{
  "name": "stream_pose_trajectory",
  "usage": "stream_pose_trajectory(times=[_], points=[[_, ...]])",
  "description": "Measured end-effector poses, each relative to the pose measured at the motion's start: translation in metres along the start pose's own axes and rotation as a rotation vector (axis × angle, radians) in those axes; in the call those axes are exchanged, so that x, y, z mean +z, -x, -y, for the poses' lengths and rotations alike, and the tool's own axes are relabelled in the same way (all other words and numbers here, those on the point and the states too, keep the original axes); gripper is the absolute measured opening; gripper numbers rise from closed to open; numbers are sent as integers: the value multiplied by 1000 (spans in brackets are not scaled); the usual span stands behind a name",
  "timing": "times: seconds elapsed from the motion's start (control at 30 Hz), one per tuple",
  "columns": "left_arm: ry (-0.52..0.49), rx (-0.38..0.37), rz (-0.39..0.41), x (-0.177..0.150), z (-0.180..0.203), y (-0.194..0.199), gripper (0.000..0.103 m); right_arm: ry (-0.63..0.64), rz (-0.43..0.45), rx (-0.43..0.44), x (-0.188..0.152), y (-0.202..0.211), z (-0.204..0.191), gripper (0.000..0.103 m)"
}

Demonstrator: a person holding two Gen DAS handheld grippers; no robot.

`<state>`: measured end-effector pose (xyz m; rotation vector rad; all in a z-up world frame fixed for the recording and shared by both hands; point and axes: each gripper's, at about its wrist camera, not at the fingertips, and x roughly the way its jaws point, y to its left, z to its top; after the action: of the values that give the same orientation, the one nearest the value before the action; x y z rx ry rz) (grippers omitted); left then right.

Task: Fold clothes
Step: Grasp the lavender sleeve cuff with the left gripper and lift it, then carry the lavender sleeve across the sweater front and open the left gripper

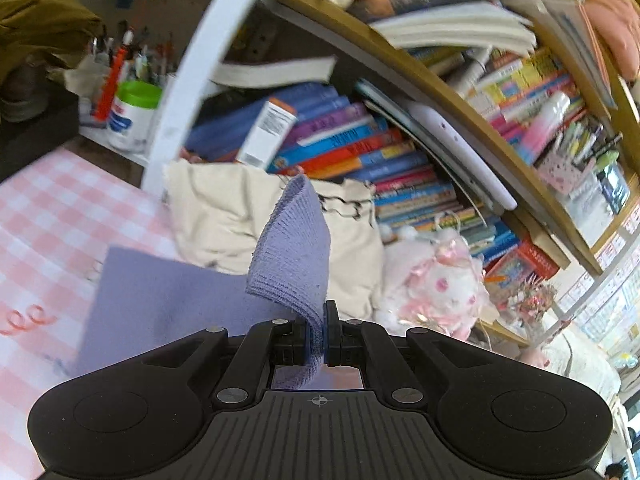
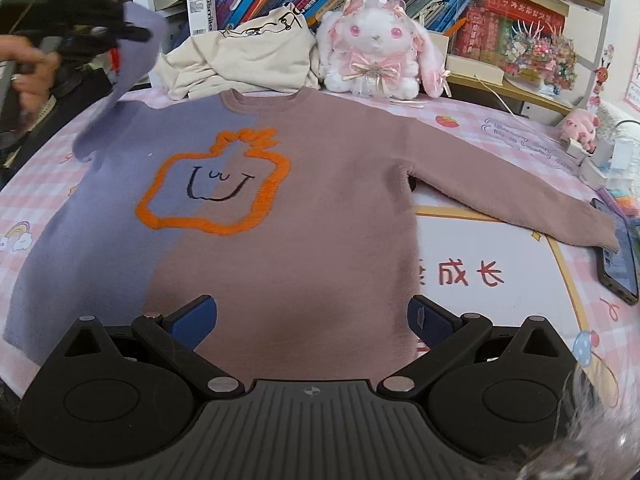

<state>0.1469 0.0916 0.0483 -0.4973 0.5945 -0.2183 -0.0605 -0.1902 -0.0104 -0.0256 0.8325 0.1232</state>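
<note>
While the two-tone sweater (image 2: 280, 208) lies face up and flat on the pink-checked desk (image 2: 500, 264), the left gripper (image 1: 322, 332) has its fingers pinched tight on the ribbed cuff of the lilac sleeve (image 1: 292, 248), and that cuff stands up and curls over just ahead of the fingertips. From the right wrist view you see the same sleeve (image 2: 132, 60) lifted off the desk, up and away to the left of the right fingers. The right gripper (image 2: 312, 316) hovers over the hem, fingers spread wide, one blue pad (image 2: 196, 316) over the lilac side and the other at the mauve edge, holding nothing.

The step in hand looks like folding that lilac sleeve in across the chest. To do it well, I'd say carry the cuff low and straight toward the orange cartoon face (image 2: 216, 184), so the crease falls at the shoulder seam and not on a slant. Keep the cloth taut but don't drag the body along with it. The open right fingers could press the hem to anchor it. The mauve sleeve (image 2: 512, 196) lies stretched out to the right of the right fingers, its cuff touching a phone (image 2: 620, 268), so watch for that later. Beyond the collar sit a plush rabbit (image 2: 376, 52) and a cream garment (image 2: 248, 60).
</note>
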Motion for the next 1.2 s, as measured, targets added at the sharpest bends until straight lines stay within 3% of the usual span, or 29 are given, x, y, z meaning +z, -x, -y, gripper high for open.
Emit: stream_pose_trajectory(times=[0.47,0.63,0.73,0.77,0.8,0.83,0.87,0.9,0.97,1.03,1.2], points=[[-41,17,-54,-39,77,-53,4,33,-19,66,-5,-2,55,103],[-81,66,-109,-55,93,-80,4,24,-21,66,-7,-1,70,103],[-94,102,-147,-67,100,-95,13,11,-20,63,-8,1,78,103],[-92,89,-165,-70,103,-98,24,7,-19,61,-8,1,81,103],[-94,78,-187,-72,107,-99,43,1,-18,61,-8,2,83,103],[-109,66,-189,-74,111,-93,53,-6,-18,63,-8,1,84,103],[-126,54,-189,-77,116,-87,70,-12,-19,67,-8,1,85,103],[-142,42,-190,-79,120,-81,75,-17,-22,74,-8,0,85,103],[-199,20,-158,-83,121,-59,77,-26,-28,89,-8,-2,85,103],[-254,61,-131,-91,110,-32,77,-27,-33,106,-9,-4,82,103],[-383,335,-84,-120,61,40,77,-43,-49,117,-11,-8,75,95]])
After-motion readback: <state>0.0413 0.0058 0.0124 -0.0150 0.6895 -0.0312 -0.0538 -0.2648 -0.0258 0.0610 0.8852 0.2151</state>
